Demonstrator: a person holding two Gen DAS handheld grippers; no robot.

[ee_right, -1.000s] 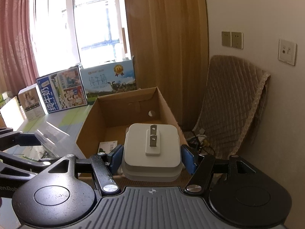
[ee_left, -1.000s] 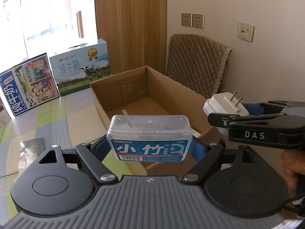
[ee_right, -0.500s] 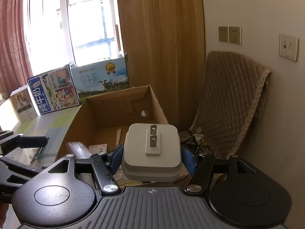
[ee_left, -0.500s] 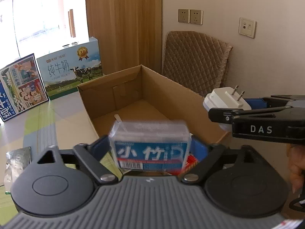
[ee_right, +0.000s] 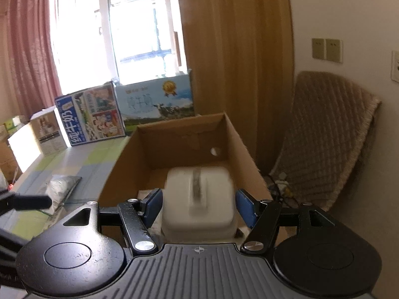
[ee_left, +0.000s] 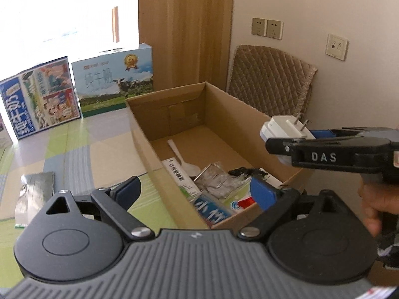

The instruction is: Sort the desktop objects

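Observation:
An open cardboard box (ee_left: pixel 224 114) stands on the table; it also shows in the right wrist view (ee_right: pixel 239 147). My left gripper (ee_left: pixel 197 189) is open and empty over the box's near end. The blue floss box (ee_left: pixel 212 211) lies inside the box below it. My right gripper (ee_right: pixel 199 206) has its jaws spread; the white plug adapter (ee_right: pixel 199 204) is between the pads, blurred, with small gaps on both sides. The adapter (ee_left: pixel 284 127) also shows at the tip of the right gripper over the box's right wall.
In the box lie a white spoon (ee_left: pixel 184 159), a wire clip (ee_left: pixel 217 179), a black cable (ee_left: pixel 247 172) and paper packets. Milk cartons (ee_left: pixel 40 99) (ee_left: pixel 114 79) stand at the table's back. A foil packet (ee_left: pixel 35 191) lies on the left. A quilted chair (ee_left: pixel 271 84) stands behind the box.
My left gripper opened and the floss box dropped into the cardboard box. My right gripper's jaws spread apart and the adapter is blurred between them. Both grippers moved over the box.

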